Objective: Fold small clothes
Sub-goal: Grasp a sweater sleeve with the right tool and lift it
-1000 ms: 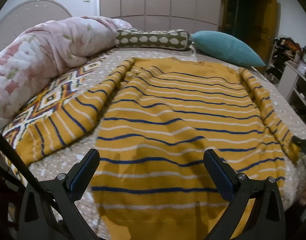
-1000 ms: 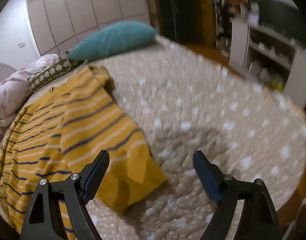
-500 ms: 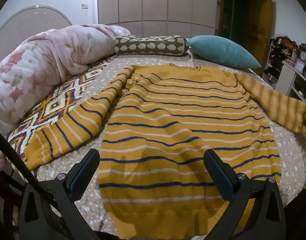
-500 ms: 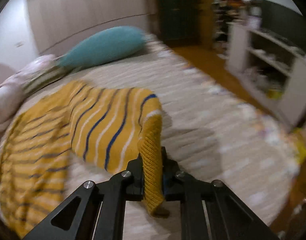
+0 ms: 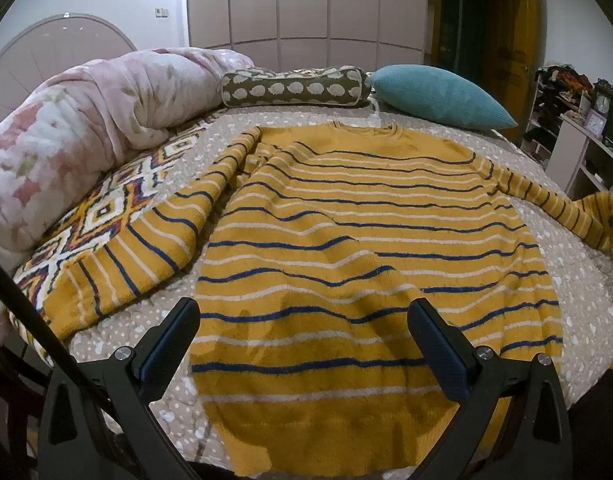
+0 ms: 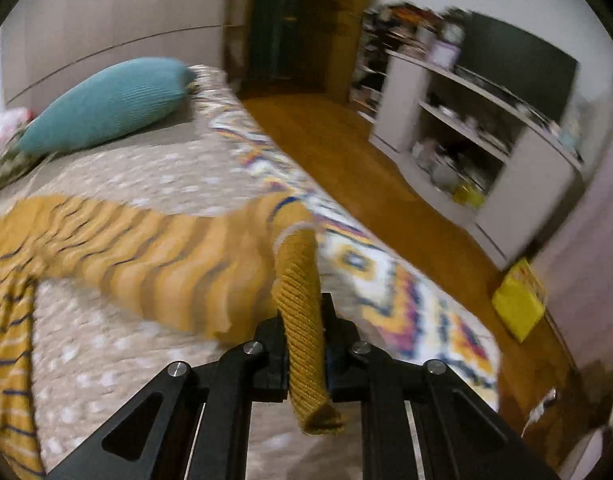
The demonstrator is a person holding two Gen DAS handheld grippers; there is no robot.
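A mustard-yellow sweater (image 5: 366, 240) with blue and white stripes lies flat on the bed, neck toward the pillows. Its left sleeve (image 5: 146, 248) lies over the patterned blanket. My left gripper (image 5: 302, 344) is open and empty, above the sweater's hem. My right gripper (image 6: 304, 328) is shut on the cuff (image 6: 302, 320) of the right sleeve (image 6: 146, 256) and holds it lifted, stretched out toward the bed's right edge. That sleeve also shows at the far right of the left wrist view (image 5: 566, 212).
A rolled pink floral duvet (image 5: 78, 136), a dotted bolster (image 5: 294, 88) and a teal pillow (image 5: 438, 96) lie at the bed's head. A patterned blanket (image 6: 386, 280) covers the bed's edge. White shelves (image 6: 466, 132) and wooden floor (image 6: 346, 140) are to the right.
My right gripper closed on the right sleeve's cuff and pulled the sleeve outward to the right. My left gripper drew back from the sweater, staying open.
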